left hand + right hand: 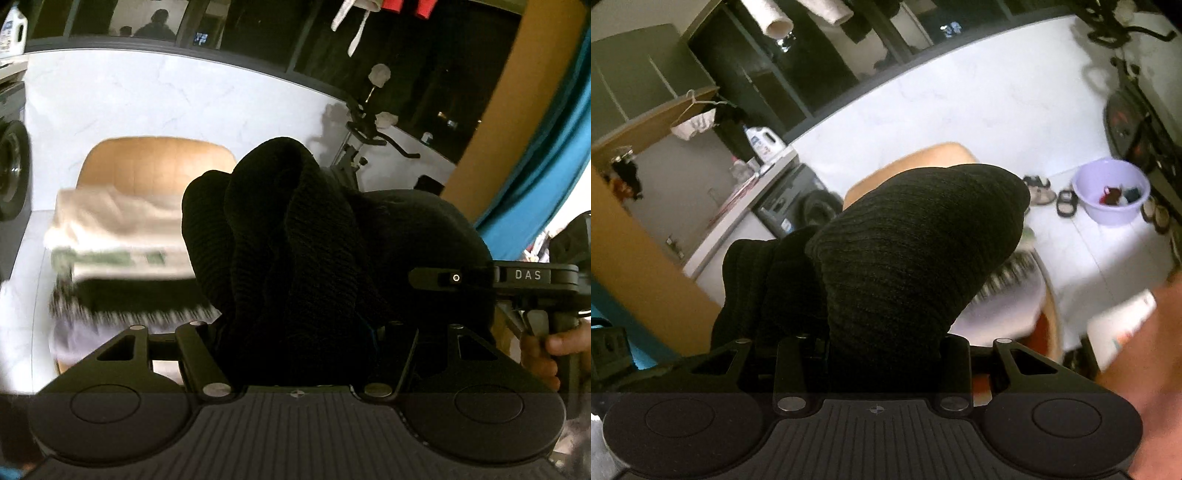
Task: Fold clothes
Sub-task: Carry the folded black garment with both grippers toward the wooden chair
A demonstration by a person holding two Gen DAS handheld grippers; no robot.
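A black knit garment (295, 236) hangs bunched over my left gripper (295, 332), whose jaws are closed in on it with the fingertips hidden under the cloth. From the right, the right gripper (454, 277) reaches into the same garment, with a hand (543, 350) on its grip. In the right wrist view the black knit garment (908, 251) drapes over my right gripper (882, 343), which is shut on it. Behind it, a stack of folded clothes (118, 236) lies on a tan chair (155, 162); the stack (1008, 280) is blurred.
White tiled floor lies around the chair. A washing machine (798, 203) stands to the left and an exercise bike (369, 133) at the back. A purple basin (1112, 195) and sandals (1041, 192) sit on the floor. A teal curtain (546, 166) hangs right.
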